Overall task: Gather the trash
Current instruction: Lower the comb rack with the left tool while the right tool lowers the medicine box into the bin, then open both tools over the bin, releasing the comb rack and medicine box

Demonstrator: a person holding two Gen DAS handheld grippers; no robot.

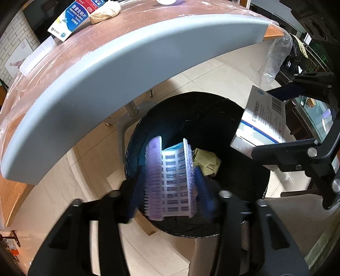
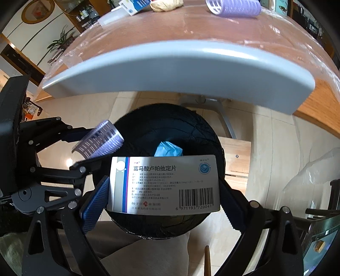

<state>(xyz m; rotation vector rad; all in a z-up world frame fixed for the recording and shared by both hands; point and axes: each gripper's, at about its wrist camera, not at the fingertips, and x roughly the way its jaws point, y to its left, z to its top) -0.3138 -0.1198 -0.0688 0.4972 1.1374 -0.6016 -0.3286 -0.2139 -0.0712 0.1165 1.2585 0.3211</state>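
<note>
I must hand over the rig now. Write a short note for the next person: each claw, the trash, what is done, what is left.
Left claw: over the black bin, a purple hair roller between its fingers; whether the pads press on it cannot be told.
Right claw: shut on a white medicine box, also over the bin.
Done: blue wrapper and yellowish packet already lie in the bin.
Left: drop roller and box; then from the table another roller, a blue-white box and a beige wad.
</note>
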